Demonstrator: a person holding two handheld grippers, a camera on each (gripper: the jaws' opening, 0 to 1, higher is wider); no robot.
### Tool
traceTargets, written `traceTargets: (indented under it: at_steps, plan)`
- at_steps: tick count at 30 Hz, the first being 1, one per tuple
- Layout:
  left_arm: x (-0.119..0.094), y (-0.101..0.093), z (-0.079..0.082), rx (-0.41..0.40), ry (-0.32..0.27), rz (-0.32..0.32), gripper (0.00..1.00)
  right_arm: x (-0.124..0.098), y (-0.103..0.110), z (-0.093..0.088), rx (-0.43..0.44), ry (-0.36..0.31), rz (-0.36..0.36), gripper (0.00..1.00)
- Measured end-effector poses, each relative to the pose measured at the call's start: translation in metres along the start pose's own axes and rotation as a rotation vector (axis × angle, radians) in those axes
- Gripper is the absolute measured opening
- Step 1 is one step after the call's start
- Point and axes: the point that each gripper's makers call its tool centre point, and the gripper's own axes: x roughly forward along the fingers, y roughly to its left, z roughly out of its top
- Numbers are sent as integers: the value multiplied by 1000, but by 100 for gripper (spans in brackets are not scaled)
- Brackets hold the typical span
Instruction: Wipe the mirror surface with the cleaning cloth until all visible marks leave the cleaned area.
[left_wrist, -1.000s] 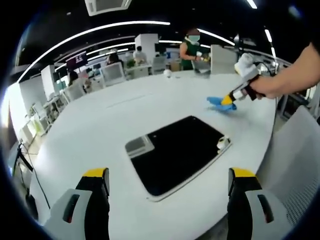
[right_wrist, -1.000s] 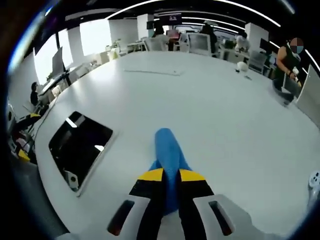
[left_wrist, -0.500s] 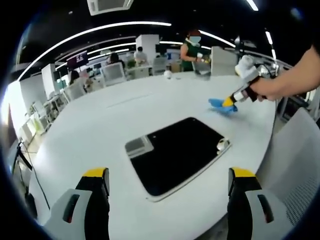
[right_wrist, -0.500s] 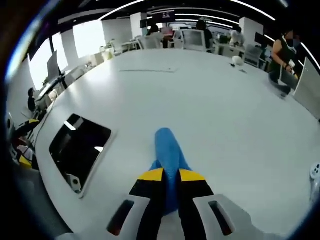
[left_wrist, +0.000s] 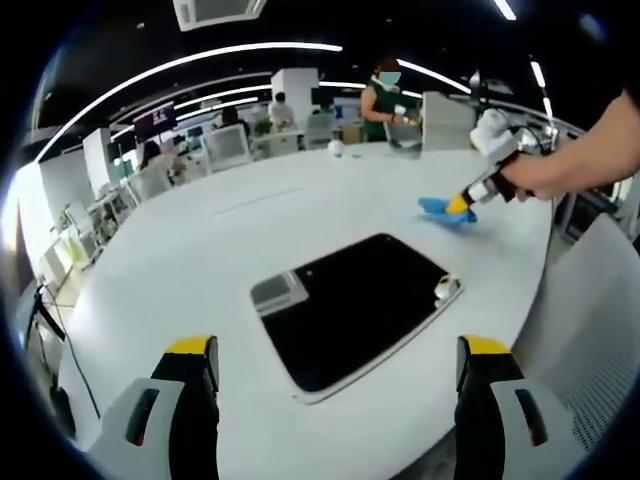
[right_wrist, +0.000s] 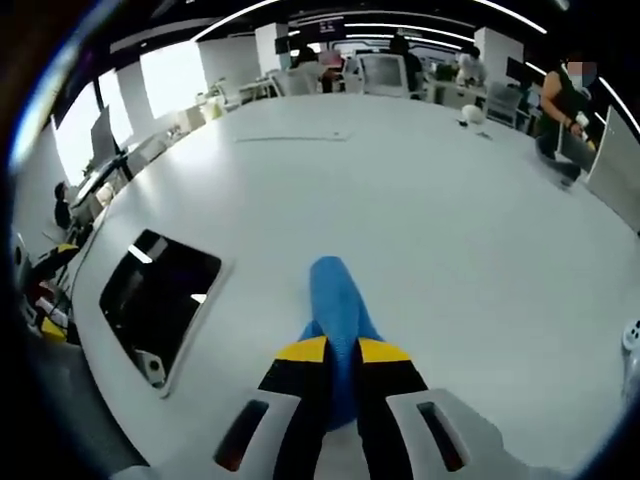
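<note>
A dark rectangular mirror (left_wrist: 350, 305) lies flat on the white table (left_wrist: 220, 240), reflecting a ceiling panel. My left gripper (left_wrist: 340, 375) hangs open in front of the mirror's near edge, with nothing between its yellow-tipped jaws. Beyond the mirror's far right corner, the right gripper (left_wrist: 457, 204), held by a hand, is shut on the blue cleaning cloth (left_wrist: 438, 207). In the right gripper view the blue cloth (right_wrist: 334, 305) sticks out forward from my right gripper (right_wrist: 342, 350), and the mirror (right_wrist: 157, 295) lies off to the left.
A small white object (left_wrist: 336, 147) sits at the table's far side. A white mesh chair (left_wrist: 590, 330) stands at the right of the table. People, desks and monitors fill the office behind. A thin strip (right_wrist: 292, 138) lies far out on the table.
The right gripper view has shifted slightly, so the scene sits a little differently. The right gripper stays shut on the cloth, and the left gripper has not moved.
</note>
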Motion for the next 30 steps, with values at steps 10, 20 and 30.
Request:
traceTargets:
  at_steps: [10,20,30]
  plan:
    - [1,-2,0,0,-3,-15,100,-3,9,-5,16,32,16,4]
    - [1,-3,-1,8,1,-14,100,-4,10,-3,35,33,10,4]
    - [1,-3,-1,6,0,-19,100,-4,18,10,27,23,22,4]
